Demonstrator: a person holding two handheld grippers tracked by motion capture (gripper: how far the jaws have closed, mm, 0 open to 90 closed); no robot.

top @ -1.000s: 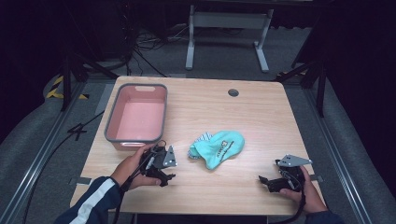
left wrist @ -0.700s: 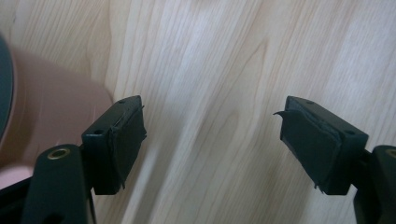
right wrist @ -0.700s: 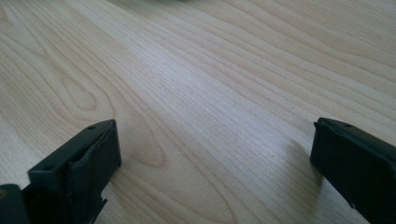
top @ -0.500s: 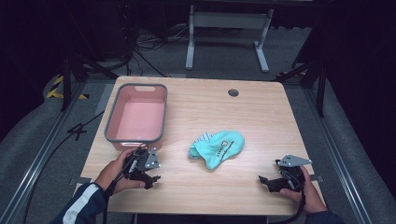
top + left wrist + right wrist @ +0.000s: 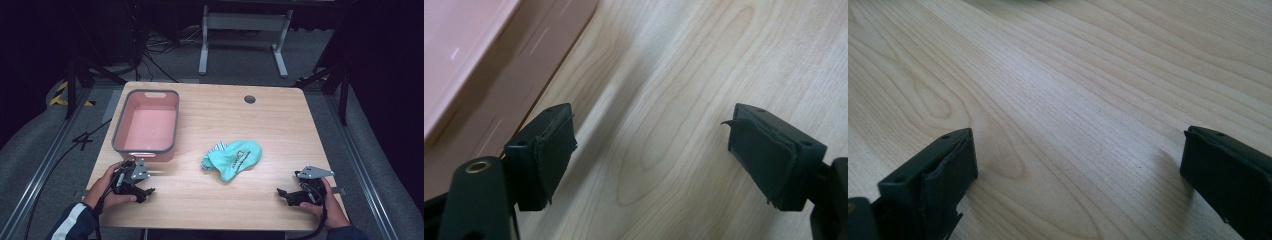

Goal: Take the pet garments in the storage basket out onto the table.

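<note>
A teal sock (image 5: 234, 158) lies crumpled in the middle of the wooden table (image 5: 210, 200). A pink tub (image 5: 146, 125) with a grey rim sits at the left. My left gripper (image 5: 144, 191) rests low near the table's front left corner, just in front of the tub, open with nothing between its jaws (image 5: 651, 160). The tub's pink wall (image 5: 479, 75) rises close on the left in the left gripper view. My right gripper (image 5: 285, 194) sits near the front right corner, open over bare wood (image 5: 1075, 180).
A round cable hole (image 5: 249, 99) marks the table's far side. Behind the table stands a grey metal stand (image 5: 240, 30), and cables trail on the floor at the left. Dark rails run along both sides of the table.
My left gripper has drawn back from near the sock toward the front left corner, beside the tub. The right gripper and the sock have stayed put.
</note>
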